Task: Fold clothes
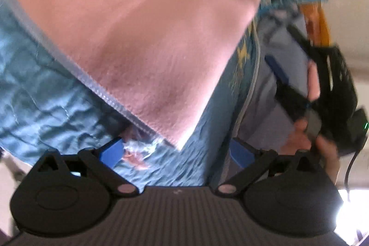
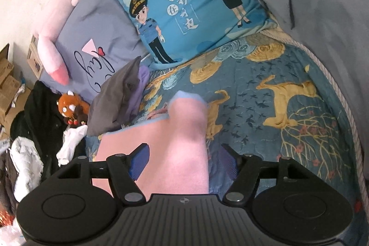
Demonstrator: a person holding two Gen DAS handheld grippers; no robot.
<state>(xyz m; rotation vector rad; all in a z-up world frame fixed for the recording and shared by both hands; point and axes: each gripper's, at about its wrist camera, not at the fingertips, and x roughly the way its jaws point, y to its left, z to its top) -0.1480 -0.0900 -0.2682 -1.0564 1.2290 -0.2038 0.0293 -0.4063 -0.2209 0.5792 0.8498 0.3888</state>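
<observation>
A pink cloth with a light blue hem lies folded on the blue patterned bedspread. My right gripper hangs just over its near end, open. The cloth runs between the blue pads, which do not press on it. In the left wrist view, which is tilted and blurred, the same pink cloth fills the upper left. My left gripper stands wide open beside its corner, with only bedspread between the fingers. A hand holds the other black tool at the right edge.
A blue cartoon pillow, a lilac pillow and a pink plush sit at the bed's head. A grey quilt covers the right. Dark grey and purple clothes lie left of the cloth, with more clothes heaped beyond.
</observation>
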